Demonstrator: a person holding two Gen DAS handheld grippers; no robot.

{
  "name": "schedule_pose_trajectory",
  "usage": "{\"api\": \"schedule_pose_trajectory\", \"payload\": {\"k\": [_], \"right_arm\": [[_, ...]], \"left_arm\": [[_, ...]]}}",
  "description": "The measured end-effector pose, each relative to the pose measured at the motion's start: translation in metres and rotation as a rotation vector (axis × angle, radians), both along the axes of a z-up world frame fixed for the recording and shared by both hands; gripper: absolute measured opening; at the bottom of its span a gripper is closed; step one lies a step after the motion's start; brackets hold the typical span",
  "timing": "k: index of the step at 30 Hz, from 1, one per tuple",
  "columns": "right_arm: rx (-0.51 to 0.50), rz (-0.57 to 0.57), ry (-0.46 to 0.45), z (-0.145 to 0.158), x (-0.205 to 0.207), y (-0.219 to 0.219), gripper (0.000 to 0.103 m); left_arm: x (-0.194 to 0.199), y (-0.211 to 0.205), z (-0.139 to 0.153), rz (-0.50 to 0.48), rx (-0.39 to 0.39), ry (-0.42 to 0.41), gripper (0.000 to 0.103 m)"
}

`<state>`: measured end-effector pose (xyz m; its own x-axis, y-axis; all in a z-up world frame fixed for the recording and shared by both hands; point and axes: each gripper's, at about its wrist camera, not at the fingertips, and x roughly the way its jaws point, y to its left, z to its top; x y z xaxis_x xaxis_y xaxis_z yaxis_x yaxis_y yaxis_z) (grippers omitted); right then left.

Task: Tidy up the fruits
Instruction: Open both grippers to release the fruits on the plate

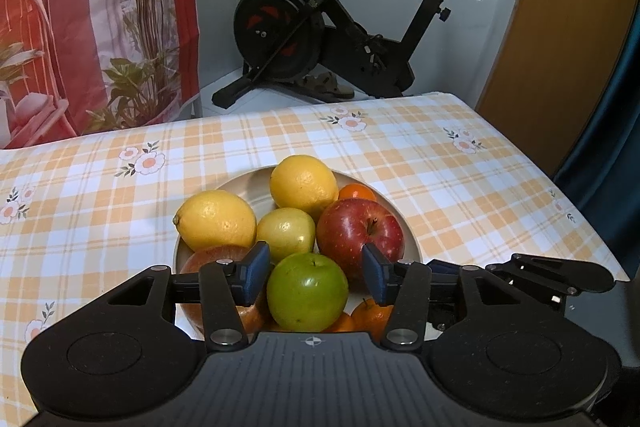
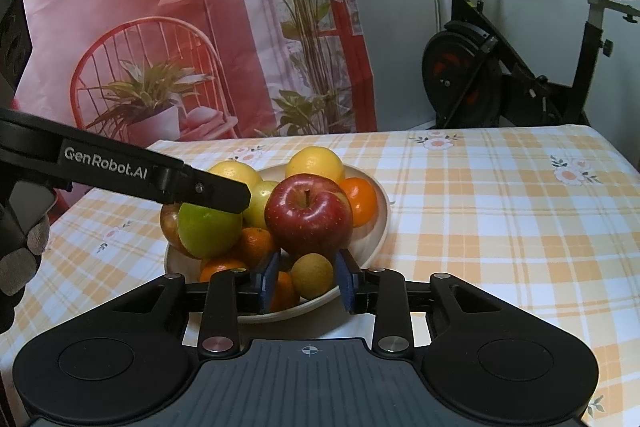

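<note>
A cream bowl [image 1: 411, 233] on the checked tablecloth holds three lemons [image 1: 216, 221], a red apple [image 1: 358, 231], a green apple [image 1: 307, 293], small oranges [image 1: 370, 315] and a paler red apple [image 1: 208, 259]. My left gripper [image 1: 316, 277] is open around the green apple, with a gap showing at its right pad. In the right wrist view its finger [image 2: 218, 193] lies over the green apple [image 2: 208, 231]. My right gripper [image 2: 308, 281] is open at the bowl's [image 2: 382, 223] near side. A small tan fruit [image 2: 312, 277] sits between its pads, below the red apple [image 2: 308, 217], with gaps on both sides.
A gloved hand [image 2: 18, 261] holds the left gripper at the left edge. Beyond the table's far edge stand an exercise bike [image 1: 320, 39] and a printed red curtain [image 1: 96, 19]. The tablecloth [image 2: 500, 219] stretches right of the bowl to the table's right edge.
</note>
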<state>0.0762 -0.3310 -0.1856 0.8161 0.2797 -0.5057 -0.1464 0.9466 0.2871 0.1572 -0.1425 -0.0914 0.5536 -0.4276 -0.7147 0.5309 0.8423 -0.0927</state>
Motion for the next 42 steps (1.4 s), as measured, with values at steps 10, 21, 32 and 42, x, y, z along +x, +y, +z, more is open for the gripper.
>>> {"api": "schedule_pose_trajectory", "payload": {"k": [10,21,32,42], "right_arm": [[-0.002,0.0,-0.001,0.001,-0.001,0.0,0.031],[0.005,-0.034,-0.016,0.026,-0.012,-0.005,0.056],[0.004,-0.065,-0.049,0.073,-0.034,-0.005,0.102],[0.008,-0.076,-0.072,0.113,-0.063,0.005,0.103]], "left_arm": [[0.001,0.006,-0.003,0.021,-0.004,0.012,0.053],[-0.017,0.029,0.027,0.085,-0.03,-0.055,0.073],[-0.054,0.065,0.066,0.15,-0.039,-0.141,0.102],[-0.099,0.095,0.091,0.174,-0.105,-0.182,0.103]]}}
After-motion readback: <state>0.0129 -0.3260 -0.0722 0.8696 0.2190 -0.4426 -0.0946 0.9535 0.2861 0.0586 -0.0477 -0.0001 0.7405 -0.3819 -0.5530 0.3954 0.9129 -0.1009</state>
